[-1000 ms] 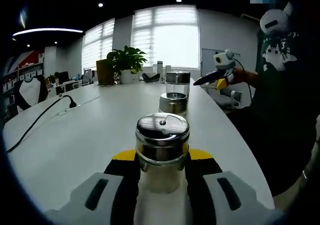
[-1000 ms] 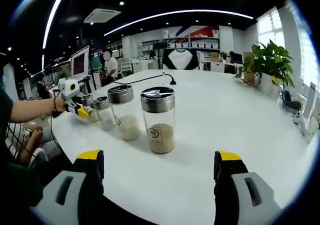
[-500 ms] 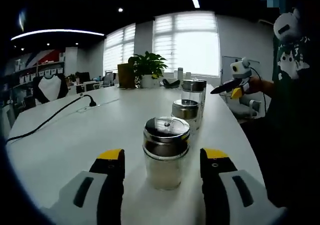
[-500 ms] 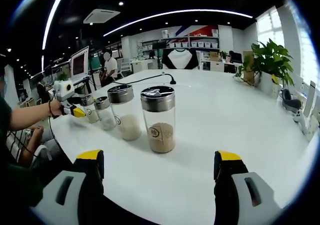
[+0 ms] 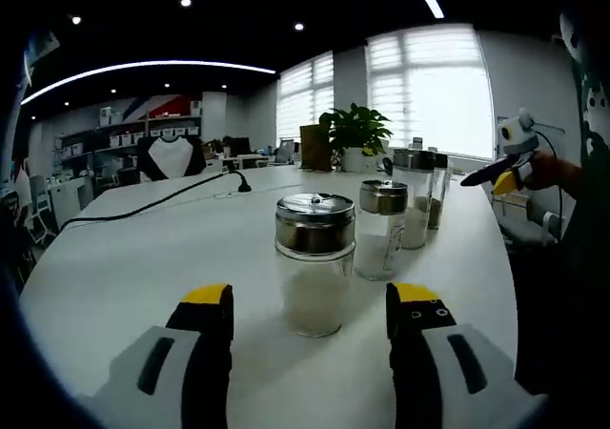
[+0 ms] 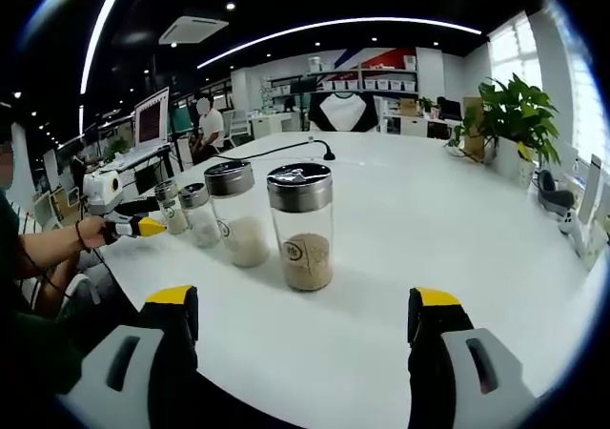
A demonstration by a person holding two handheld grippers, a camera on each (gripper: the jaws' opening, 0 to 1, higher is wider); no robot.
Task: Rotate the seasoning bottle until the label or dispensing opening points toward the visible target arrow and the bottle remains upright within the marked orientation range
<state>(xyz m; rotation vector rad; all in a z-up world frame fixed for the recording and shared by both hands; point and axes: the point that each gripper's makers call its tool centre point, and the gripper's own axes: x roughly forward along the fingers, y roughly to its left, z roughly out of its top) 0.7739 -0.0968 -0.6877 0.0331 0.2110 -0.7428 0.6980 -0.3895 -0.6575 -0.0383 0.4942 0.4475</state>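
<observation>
While both tools stand with their jaws wide apart and nothing between them, no bottle is in a grip at this moment. The left tool hangs low over the tabletop, close behind the nearest seasoning bottle, which stands upright with its steel cap on and pale grains inside. That bottle sits near the tabletop's near edge, apart from both jaws. Just beyond it stands a second bottle, and farther along the same edge two more bottles close the row.

From the right gripper view, the right tool faces the opposite end of the row, well back from the tall bottle holding brown seasoning, whose round label faces the camera. Behind it the other bottles recede toward the left tool, seen there held in a hand.

No target arrow or marked range can be made out on the tabletop, so alignment cannot be judged. As a judgement, all four bottles stand upright, and any turning left would need a fresh grasp.

A potted plant and a black cable lie at the far side.
</observation>
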